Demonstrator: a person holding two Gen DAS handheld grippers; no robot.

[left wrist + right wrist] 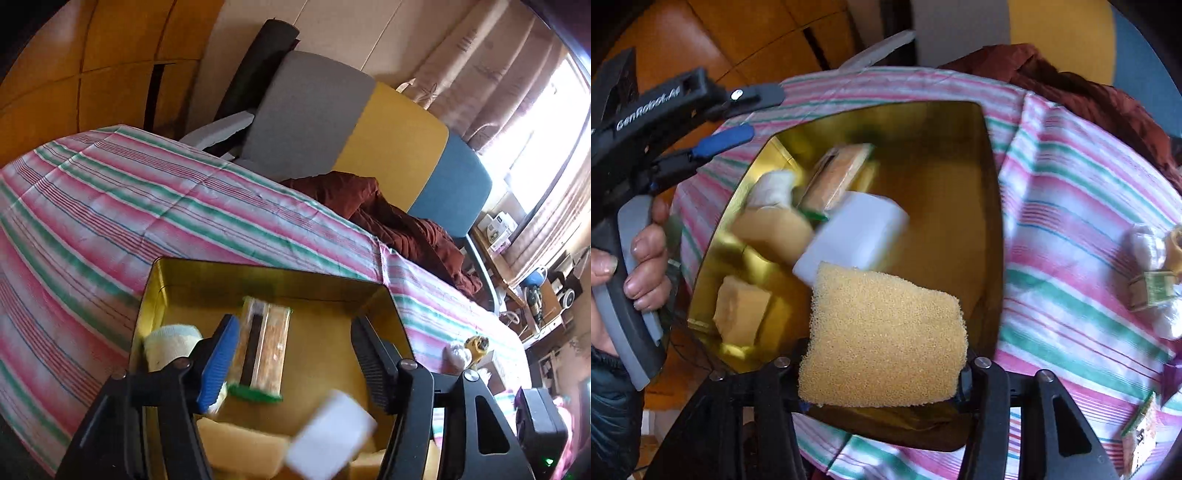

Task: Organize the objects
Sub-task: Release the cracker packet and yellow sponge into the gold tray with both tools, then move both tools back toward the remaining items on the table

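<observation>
A gold tin box (pixel 388 306) (pixel 993 206) sits on a striped cloth. Inside lie a clear packet with green ends (pixel 264 350) (pixel 836 177), a white block (pixel 332 435) (pixel 860 230), a cream cloth roll (pixel 170 345) (pixel 772 188) and yellow sponges (pixel 240 446) (pixel 742 310). The white block is blurred. My left gripper (pixel 295 354) is open and empty above the box; it shows in the right wrist view (pixel 738 114) at the box's left edge. My right gripper (pixel 882 373) is shut on a yellow sponge (pixel 882 336) over the box's near side.
The striped cloth (pixel 110 206) (pixel 1071 221) covers the table. Small wrapped items (pixel 467 350) (pixel 1156 277) lie on it right of the box. A brown garment (pixel 399 221) lies on a grey, yellow and blue sofa (pixel 391 147) behind. Cluttered shelves stand at right.
</observation>
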